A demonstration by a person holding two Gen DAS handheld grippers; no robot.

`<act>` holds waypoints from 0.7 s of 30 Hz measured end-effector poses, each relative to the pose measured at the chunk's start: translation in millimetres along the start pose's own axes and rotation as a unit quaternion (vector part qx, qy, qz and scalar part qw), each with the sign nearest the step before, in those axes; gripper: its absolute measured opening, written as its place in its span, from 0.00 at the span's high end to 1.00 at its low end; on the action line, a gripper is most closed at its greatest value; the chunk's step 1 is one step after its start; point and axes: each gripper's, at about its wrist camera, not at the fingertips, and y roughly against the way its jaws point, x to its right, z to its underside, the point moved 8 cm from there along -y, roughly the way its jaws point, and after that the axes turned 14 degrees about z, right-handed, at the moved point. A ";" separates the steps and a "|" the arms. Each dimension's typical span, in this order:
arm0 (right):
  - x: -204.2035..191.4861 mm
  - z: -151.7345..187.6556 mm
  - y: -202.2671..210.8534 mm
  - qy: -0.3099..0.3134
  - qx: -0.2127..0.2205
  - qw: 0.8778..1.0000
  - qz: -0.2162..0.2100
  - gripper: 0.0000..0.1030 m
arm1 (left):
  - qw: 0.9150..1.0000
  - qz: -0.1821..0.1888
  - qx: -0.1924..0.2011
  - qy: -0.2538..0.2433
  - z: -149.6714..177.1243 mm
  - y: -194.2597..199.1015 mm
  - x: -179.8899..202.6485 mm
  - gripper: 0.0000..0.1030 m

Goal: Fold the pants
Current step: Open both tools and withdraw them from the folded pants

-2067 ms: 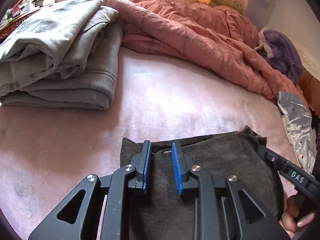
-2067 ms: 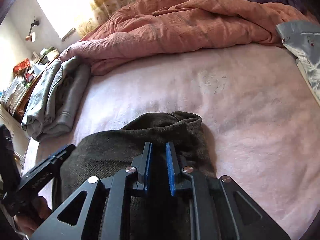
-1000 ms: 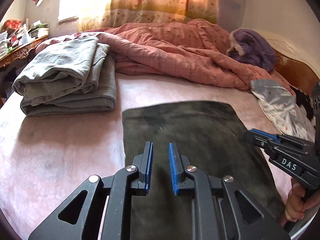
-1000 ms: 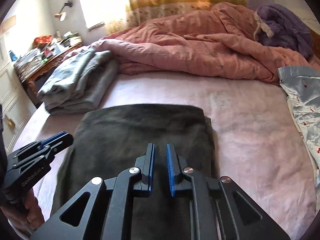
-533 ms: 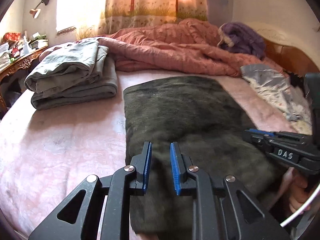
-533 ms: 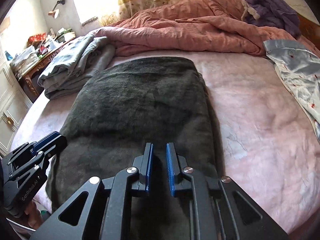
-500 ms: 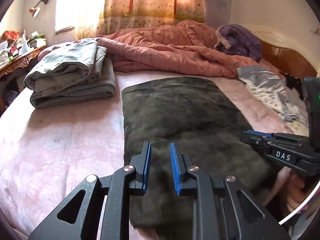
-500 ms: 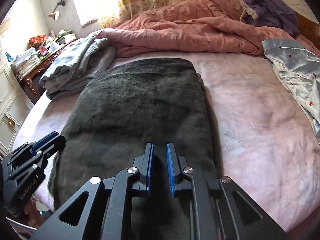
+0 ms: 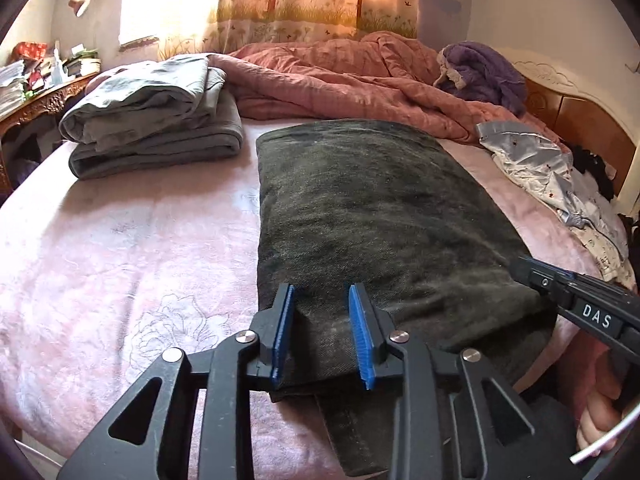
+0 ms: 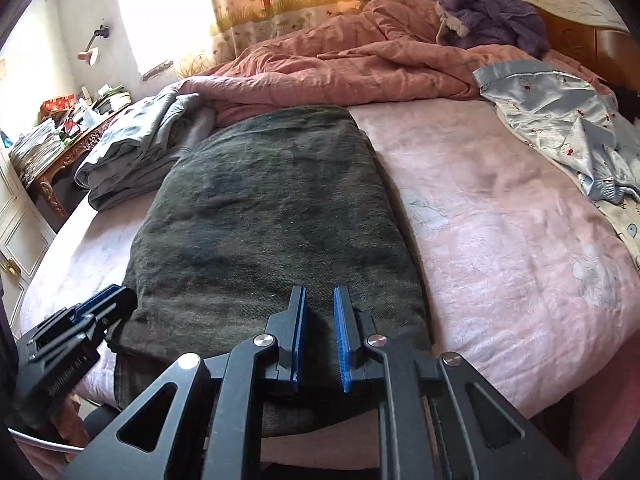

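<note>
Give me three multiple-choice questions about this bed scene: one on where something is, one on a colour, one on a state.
1. Where does the folded grey pile lie?
A. on the dark pants
B. beside the dark pants, toward the desk
C. on the headboard

2. What colour is the quilt?
A. pink
B. green
C. white

3. How do the dark pants lie?
A. crumpled in a ball
B. hanging from a hook
C. spread flat on the bed sheet

Answers: B, bare sheet separates pile and pants; A, pink folds show; C, they lie smooth and long.
</note>
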 end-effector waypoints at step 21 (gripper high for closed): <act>62.9 4.7 32.2 -0.142 -0.026 0.975 -0.172 0.43 | 0.998 0.007 0.002 0.056 1.0 1.6 -23.8 0.41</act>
